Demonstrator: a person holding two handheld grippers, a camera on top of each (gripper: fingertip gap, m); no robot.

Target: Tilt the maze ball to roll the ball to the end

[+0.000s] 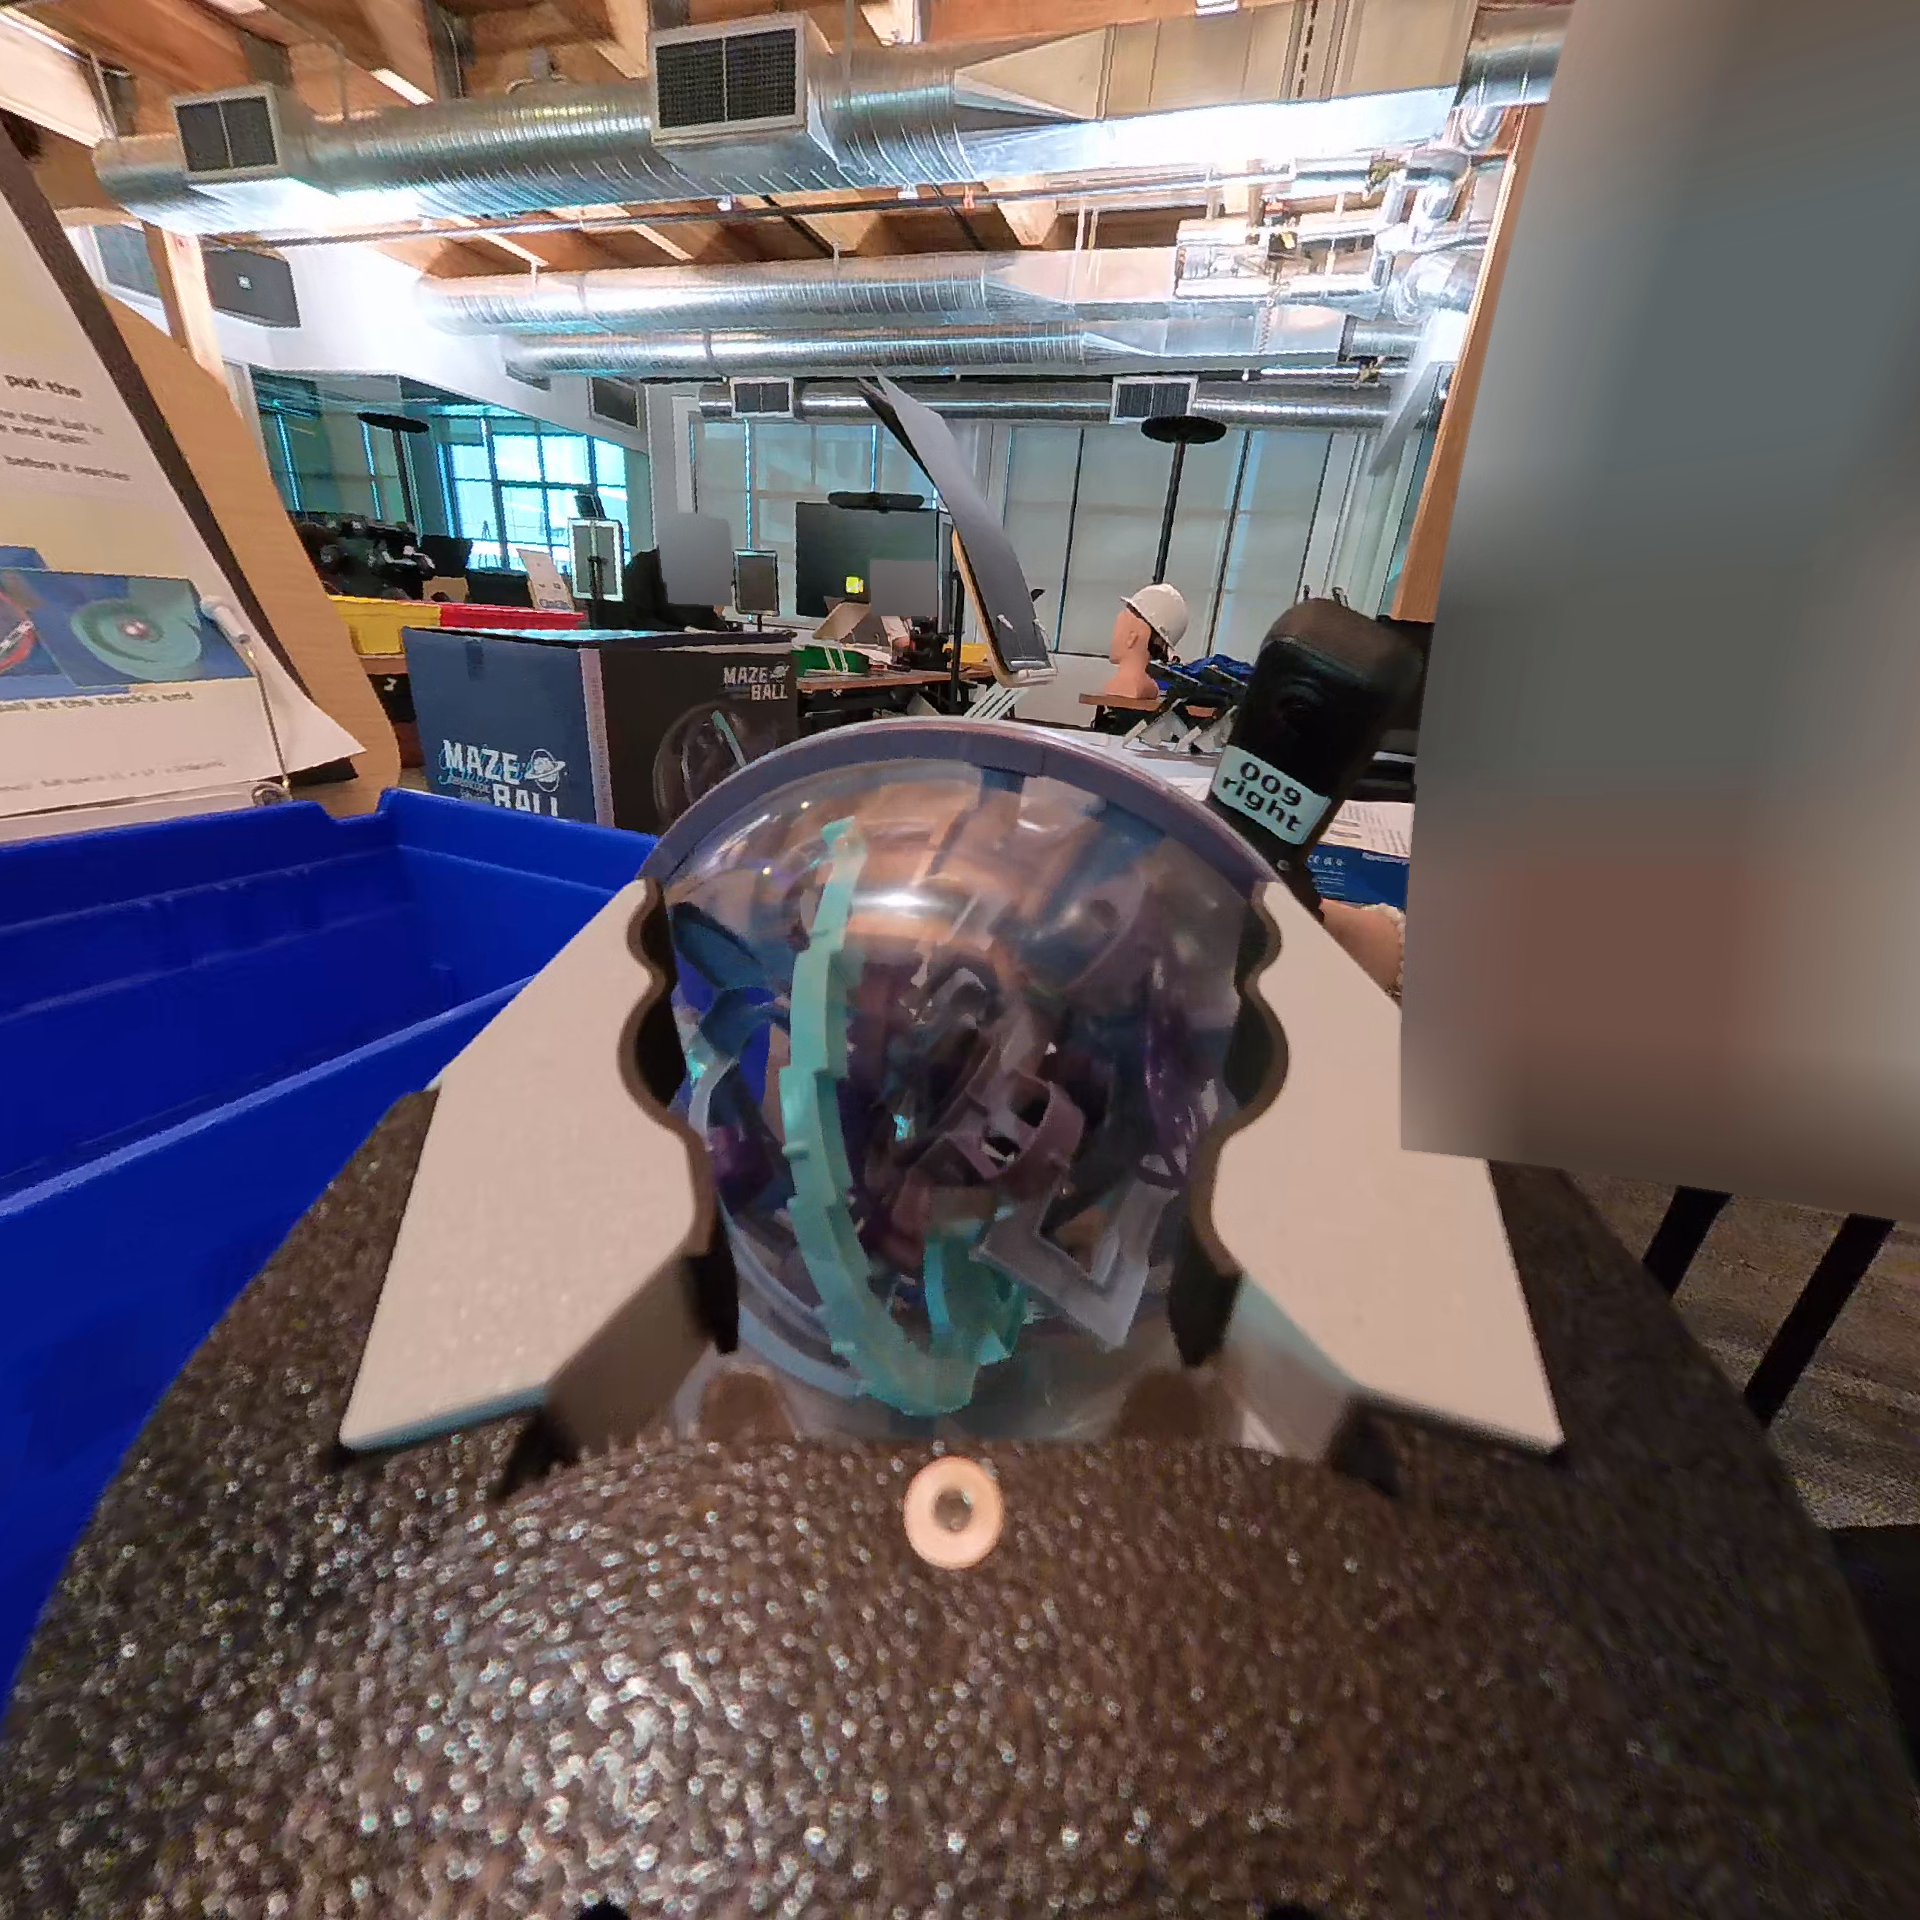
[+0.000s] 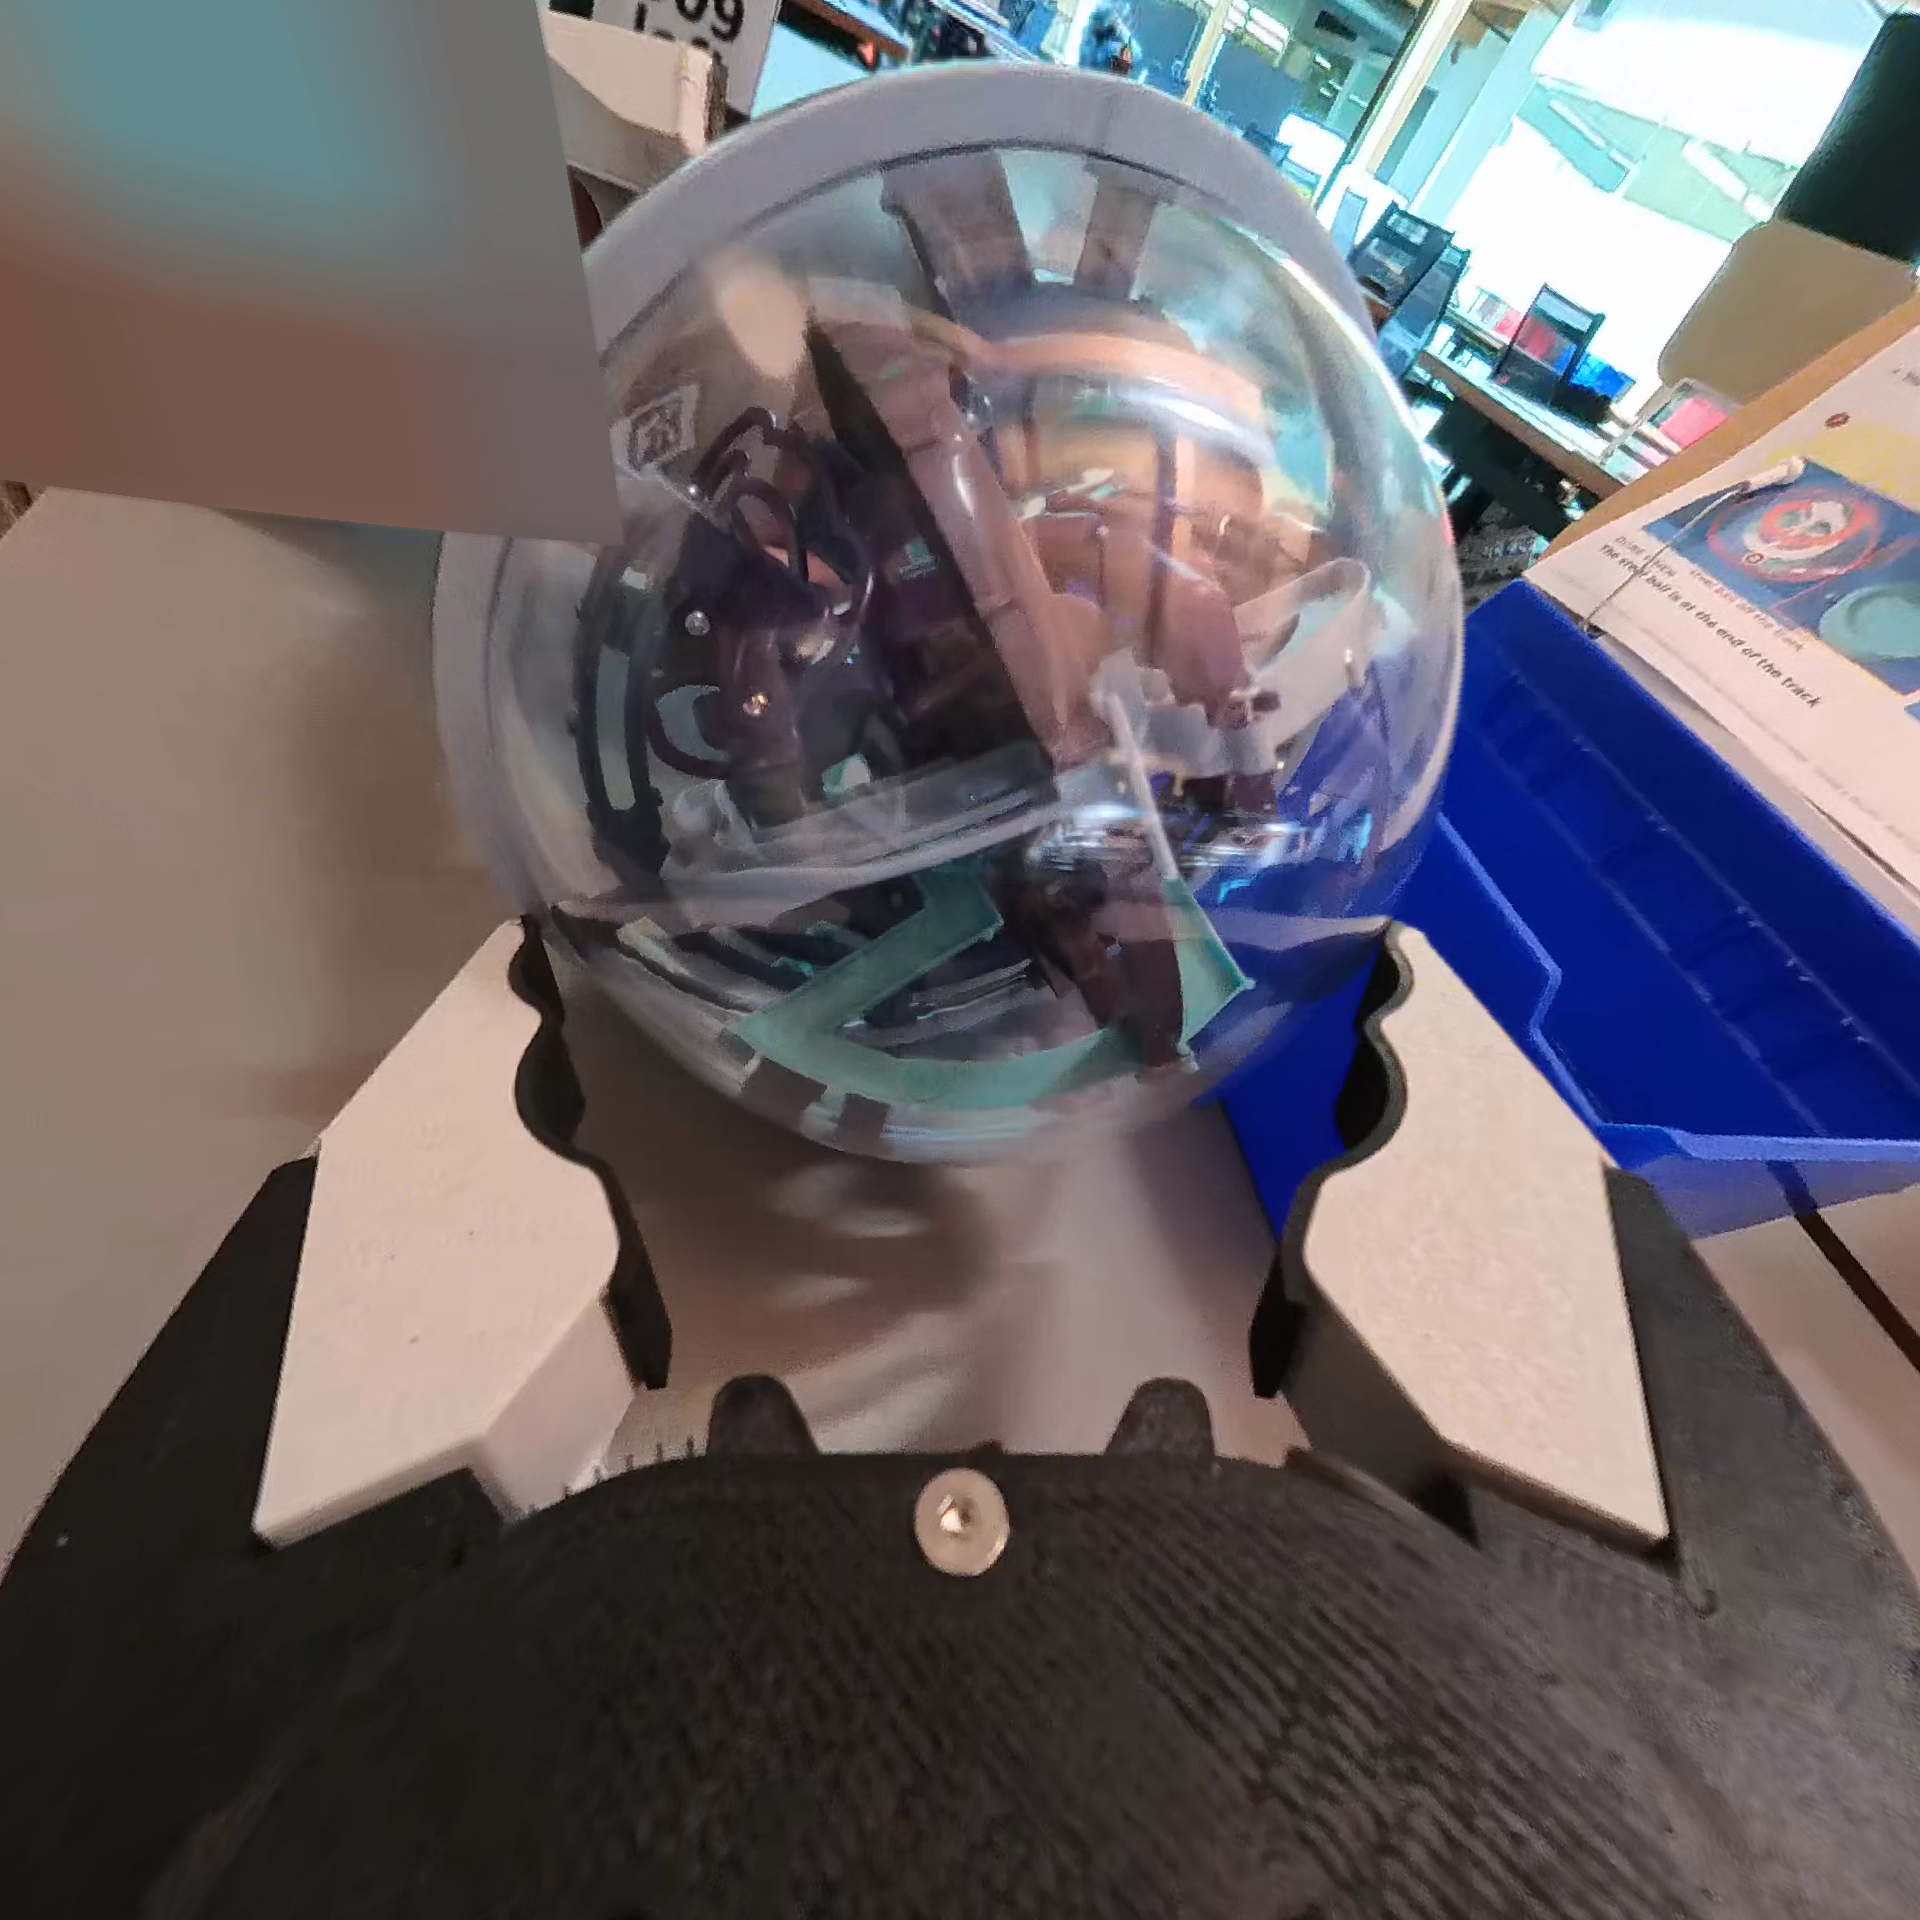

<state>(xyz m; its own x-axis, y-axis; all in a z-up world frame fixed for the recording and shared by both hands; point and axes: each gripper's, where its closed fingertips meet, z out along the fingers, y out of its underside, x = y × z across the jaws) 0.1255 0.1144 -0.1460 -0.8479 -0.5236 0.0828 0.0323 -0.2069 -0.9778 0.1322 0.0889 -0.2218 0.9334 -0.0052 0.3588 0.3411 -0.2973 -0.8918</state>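
An open workshop with exposed silver ducts and timber beams frames a pale tabletop (image 2: 208,831) where the work goes on. Nearest in the left wrist view, the left gripper (image 1: 956,935) has its two pale fingers (image 1: 540,1143) pressed against opposite sides of the maze ball (image 1: 951,1049), a clear sphere full of teal and purple tracks with a lavender rim over its top. In the right wrist view the right gripper (image 2: 961,997) stands spread wide, its fingers (image 2: 436,1226) flanking the lower curve of the maze ball (image 2: 956,623); whether they touch the shell cannot be told, since the sphere bulges above and past the tips. The small steel ball inside cannot be picked out for certain. Just beside the sphere sits a blue bin (image 1: 208,987), which shows at the right in the other view (image 2: 1662,935). Behind it leans an instruction sheet (image 2: 1766,582), and farther off stands the toy's dark box (image 1: 603,727).
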